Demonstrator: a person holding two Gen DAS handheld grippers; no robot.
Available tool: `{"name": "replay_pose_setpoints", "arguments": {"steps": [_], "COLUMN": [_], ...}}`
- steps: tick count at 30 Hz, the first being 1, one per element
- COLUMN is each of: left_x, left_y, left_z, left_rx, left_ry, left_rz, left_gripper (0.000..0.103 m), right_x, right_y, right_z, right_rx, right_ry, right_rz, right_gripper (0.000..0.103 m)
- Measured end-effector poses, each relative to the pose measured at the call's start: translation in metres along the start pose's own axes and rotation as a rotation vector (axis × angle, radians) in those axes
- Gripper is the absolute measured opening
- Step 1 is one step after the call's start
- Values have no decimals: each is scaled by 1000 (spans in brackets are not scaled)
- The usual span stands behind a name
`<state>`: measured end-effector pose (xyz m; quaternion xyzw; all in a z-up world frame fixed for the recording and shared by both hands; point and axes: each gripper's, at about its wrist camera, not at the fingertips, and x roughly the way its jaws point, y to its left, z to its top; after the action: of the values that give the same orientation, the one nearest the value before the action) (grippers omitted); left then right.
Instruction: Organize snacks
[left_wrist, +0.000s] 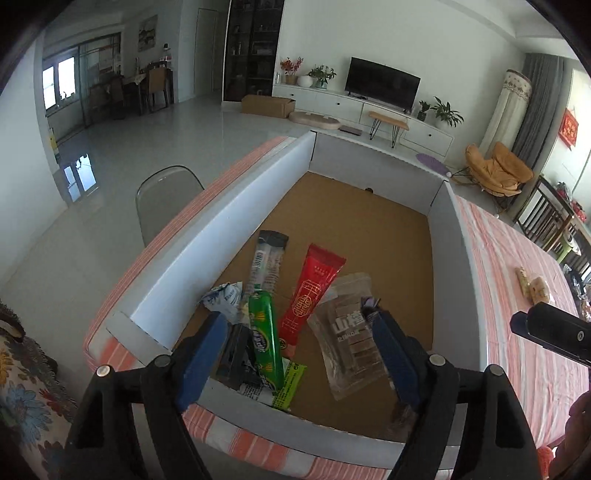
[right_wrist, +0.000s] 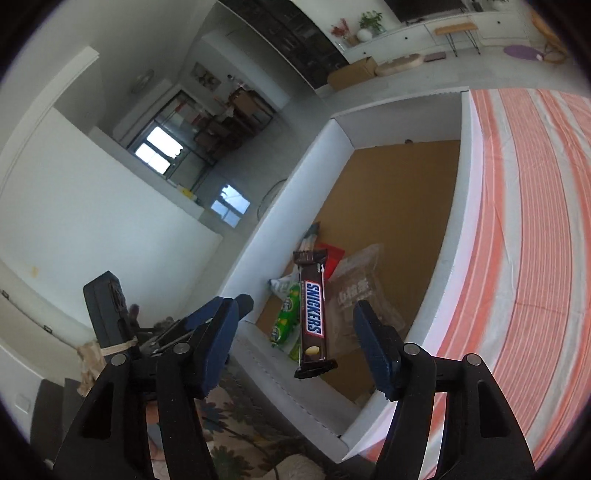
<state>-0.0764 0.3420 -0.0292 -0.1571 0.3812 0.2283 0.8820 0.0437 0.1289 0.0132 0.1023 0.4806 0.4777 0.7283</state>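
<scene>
A white-walled cardboard box (left_wrist: 236, 206) with a brown floor sits on the striped tablecloth. Inside lie a green packet (left_wrist: 263, 339), a red tube packet (left_wrist: 310, 295), a clear bag of brown pieces (left_wrist: 351, 332), a grey stick packet (left_wrist: 267, 258) and a white-blue wrapper (left_wrist: 221, 299). My left gripper (left_wrist: 297, 354) is open above the box's near end, holding nothing. My right gripper (right_wrist: 301, 332) is open over the box (right_wrist: 295, 192); a Snickers bar (right_wrist: 313, 314) hangs between its fingers, touching neither, above the green packet (right_wrist: 285, 317) and clear bag (right_wrist: 360, 295).
Two wrapped snacks (left_wrist: 532, 286) lie on the striped tablecloth (left_wrist: 517, 295) right of the box. The right gripper's body (left_wrist: 554, 332) shows at the right edge of the left wrist view. A transparent chair (left_wrist: 166, 199) stands left of the table. A floral cloth (right_wrist: 236, 424) lies below.
</scene>
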Motion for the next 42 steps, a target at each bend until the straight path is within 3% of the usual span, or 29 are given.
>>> {"name": "replay_pose_setpoints", "arguments": {"steps": [5, 10, 15, 20, 23, 28, 33, 35, 39, 42], "left_x": [8, 3, -9, -17, -29, -50, -33, -14, 36, 76], "left_y": [-22, -54, -84, -109, -126, -184, -272, -301, -339, -345], "left_z": [-9, -8, -8, -5, -7, -29, -68, -78, -82, -78], "left_rx": [113, 186, 240, 282, 287, 339, 469, 493, 507, 498], "left_ry": [-19, -50, -71, -97, -111, -78, 88, 100, 60, 67], "left_rz": [52, 57, 63, 58, -2, -254, -469, -475, -364, -304], "left_gripper": [83, 86, 86, 86, 86, 96, 98, 98, 98, 98], "right_x": [-25, -63, -100, -122, -123, -135, -144, -148, -163, -176], "right_y": [-46, -124, -190, -211, -215, -207, -204, -207, -221, -232], "right_z": [-39, -64, -92, -117, -124, -130, -131, -131, -136, -142], "right_rx": [-98, -64, 81, 139, 152, 148, 137, 156, 239, 322], "right_ry": [-48, -73, -89, -115, -149, -252, -307, -324, -377, -421], "right_rz": [-262, -571, -701, -755, -791, -875, -912, -916, -888, -847], "right_gripper": [68, 68, 68, 68, 67, 68, 73, 73, 73, 73]}}
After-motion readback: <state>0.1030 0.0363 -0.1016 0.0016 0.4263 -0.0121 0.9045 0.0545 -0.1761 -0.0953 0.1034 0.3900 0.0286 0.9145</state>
